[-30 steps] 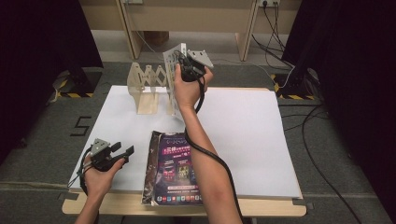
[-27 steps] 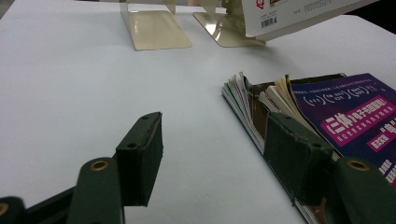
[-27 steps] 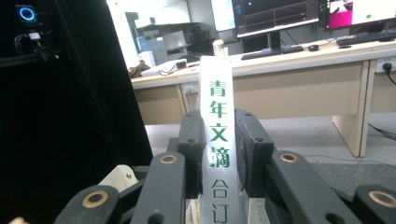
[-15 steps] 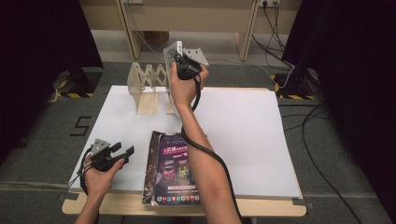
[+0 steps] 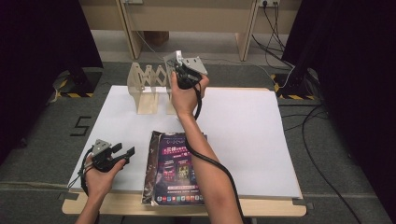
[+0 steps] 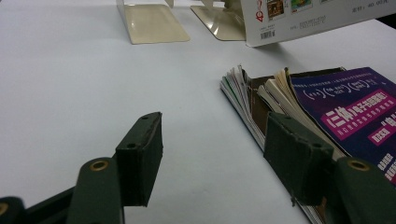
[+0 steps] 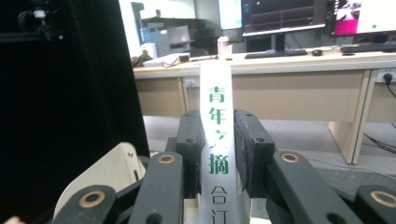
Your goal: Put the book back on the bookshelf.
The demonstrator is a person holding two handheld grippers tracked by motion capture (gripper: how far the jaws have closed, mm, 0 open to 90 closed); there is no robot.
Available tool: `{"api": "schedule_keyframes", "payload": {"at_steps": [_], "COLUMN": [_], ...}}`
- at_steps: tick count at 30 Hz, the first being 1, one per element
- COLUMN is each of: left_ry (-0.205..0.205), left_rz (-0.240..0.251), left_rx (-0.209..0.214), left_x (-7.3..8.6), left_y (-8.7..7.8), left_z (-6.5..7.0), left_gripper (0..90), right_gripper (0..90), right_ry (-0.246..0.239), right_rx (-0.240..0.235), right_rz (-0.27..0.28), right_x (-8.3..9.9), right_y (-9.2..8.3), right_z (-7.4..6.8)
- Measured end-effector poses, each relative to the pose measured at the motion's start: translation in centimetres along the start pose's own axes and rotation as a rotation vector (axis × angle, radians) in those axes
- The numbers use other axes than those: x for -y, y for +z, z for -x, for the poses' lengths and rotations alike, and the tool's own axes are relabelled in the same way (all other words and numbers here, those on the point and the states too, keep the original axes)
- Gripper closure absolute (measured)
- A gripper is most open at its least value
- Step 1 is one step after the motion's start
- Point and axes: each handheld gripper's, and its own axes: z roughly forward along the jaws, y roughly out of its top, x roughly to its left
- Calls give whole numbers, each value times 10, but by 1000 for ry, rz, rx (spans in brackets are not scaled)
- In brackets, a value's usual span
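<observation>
Right tongs (image 7: 219, 154) raised, pinching white book (image 7: 215, 140) | left tongs (image 6: 215, 154) low, spread

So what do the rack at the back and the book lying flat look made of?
Rack: pale, thin wooden-looking sheet with a zigzag top and smooth, slightly glossy base plates; plywood or plastic, hard to say. Book: paper, with a glossy printed purple cover and yellowed, fanned page edges.

left tongs (image 5: 122, 152) open, low | right tongs (image 5: 173, 60) clamped, raised
</observation>
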Motion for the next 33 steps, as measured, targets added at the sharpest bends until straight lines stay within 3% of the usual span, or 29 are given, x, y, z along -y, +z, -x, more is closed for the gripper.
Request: {"api": "schedule_keyframes", "payload": {"at_steps": [9,17,33], "left_ry": [1,-5,-6], "left_rz": [3,11,4], "left_rx": [-2,-2,1], "left_x": [-1,-2,-1], "left_y": [-2,-2,-2], "left_z": [1,1,2], "left_gripper": [367,366,366], "right_gripper": [730,727,677], "right_ry": [-38,-35,-23], "right_rx": [-29,-51,-64], "right_rz": [-20,-18,-68], "right_x": [3,11,19], "right_y": [-31,-56,-71], "right_z": [7,19,41]}}
